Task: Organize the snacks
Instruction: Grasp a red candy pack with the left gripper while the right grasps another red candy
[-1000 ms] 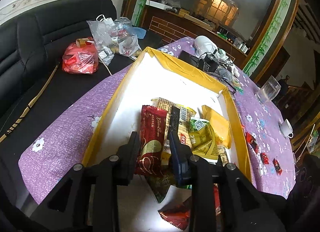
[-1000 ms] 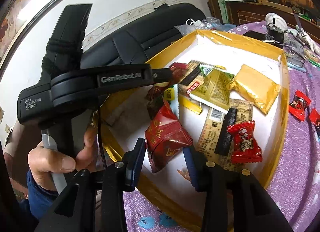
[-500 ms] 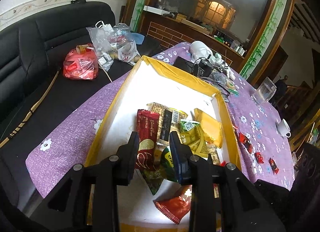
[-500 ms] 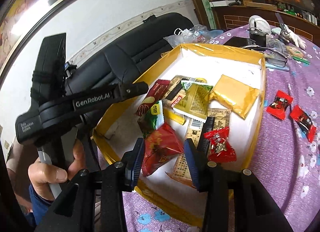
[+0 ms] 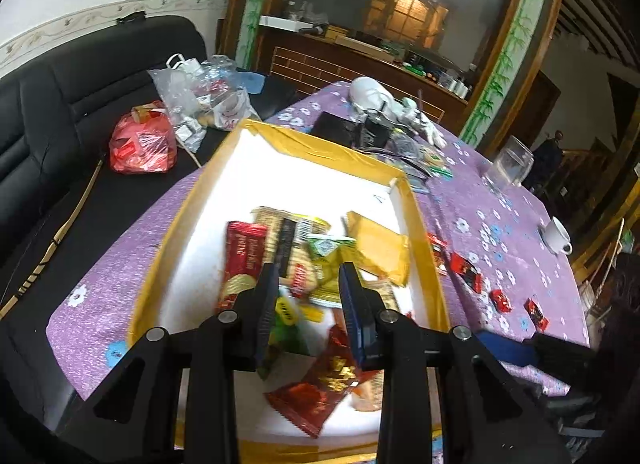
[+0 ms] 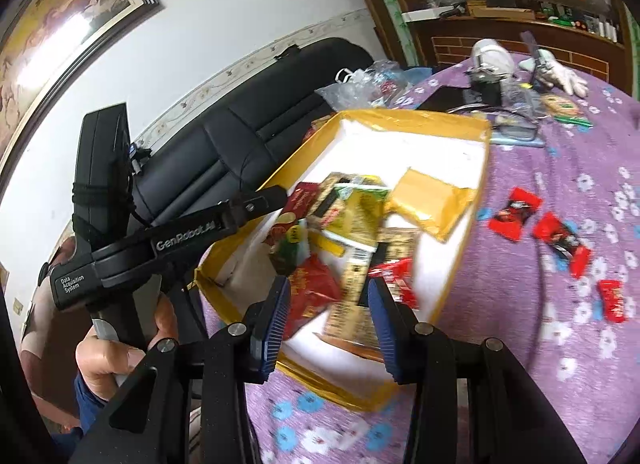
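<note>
Your desk (image 5: pixel 500 219), covered in purple cloth with a flower print, carries a shallow yellow-rimmed, white-lined cardboard box (image 5: pixel 320 149) of snack packets. Beside the box, on the cloth, you see four small red-wrapped candies (image 6: pixel 514 212), a clear glass tumbler (image 5: pixel 510 165), a white ceramic cup (image 5: pixel 558 234) and tangled black electronics (image 5: pixel 372 129) beyond it.

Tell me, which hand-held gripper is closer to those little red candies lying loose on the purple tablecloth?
Right. The right hand-held gripper hangs over the yellow box's near corner, with the red candies just beyond that side. The left hand-held gripper is on the box's opposite side.
</note>
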`<state>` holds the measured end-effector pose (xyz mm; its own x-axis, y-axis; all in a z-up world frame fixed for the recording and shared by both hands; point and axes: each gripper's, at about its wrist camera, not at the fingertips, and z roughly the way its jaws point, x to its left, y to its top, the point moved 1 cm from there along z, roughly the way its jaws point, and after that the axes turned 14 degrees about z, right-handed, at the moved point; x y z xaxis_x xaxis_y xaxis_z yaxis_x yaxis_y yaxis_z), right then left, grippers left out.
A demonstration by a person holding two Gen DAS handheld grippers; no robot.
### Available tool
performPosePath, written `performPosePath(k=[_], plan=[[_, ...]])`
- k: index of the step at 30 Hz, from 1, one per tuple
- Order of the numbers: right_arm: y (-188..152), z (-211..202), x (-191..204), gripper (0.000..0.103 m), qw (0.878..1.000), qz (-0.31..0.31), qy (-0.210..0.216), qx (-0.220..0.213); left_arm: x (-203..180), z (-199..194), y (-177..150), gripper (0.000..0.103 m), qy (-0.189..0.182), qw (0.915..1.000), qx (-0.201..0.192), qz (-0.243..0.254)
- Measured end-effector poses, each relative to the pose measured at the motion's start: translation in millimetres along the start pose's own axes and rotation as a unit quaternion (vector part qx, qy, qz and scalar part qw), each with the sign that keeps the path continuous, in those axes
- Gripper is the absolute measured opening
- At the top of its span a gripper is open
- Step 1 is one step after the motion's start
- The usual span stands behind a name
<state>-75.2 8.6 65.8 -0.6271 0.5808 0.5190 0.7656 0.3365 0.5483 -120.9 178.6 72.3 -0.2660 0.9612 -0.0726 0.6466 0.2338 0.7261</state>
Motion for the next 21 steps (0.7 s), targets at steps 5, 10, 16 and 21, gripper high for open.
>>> performPosePath(k=[5, 10, 16, 21], plan=[[12, -24, -42, 0.043, 0.999, 0.03, -0.018, -0.014, -23, 2, 3, 0.029, -0.011, 0.9996, 0.005, 0.024], [21, -50, -91, 0.043, 0.996, 0.073, -0.031, -0.028, -49, 6, 6, 0.029, -0.027, 0.9985, 0.011, 0.047], [32, -87, -154, 0.043, 0.99, 0.122, -0.053, -0.055, -97, 18, 9, 0.038, -0.071, 0.9935, 0.029, 0.084], [40, -118, -202, 0.043, 0.978, 0.163, -0.088, -0.092, -144, 35, 14, 0.038, -0.135, 0.9836, 0.059, 0.104]])
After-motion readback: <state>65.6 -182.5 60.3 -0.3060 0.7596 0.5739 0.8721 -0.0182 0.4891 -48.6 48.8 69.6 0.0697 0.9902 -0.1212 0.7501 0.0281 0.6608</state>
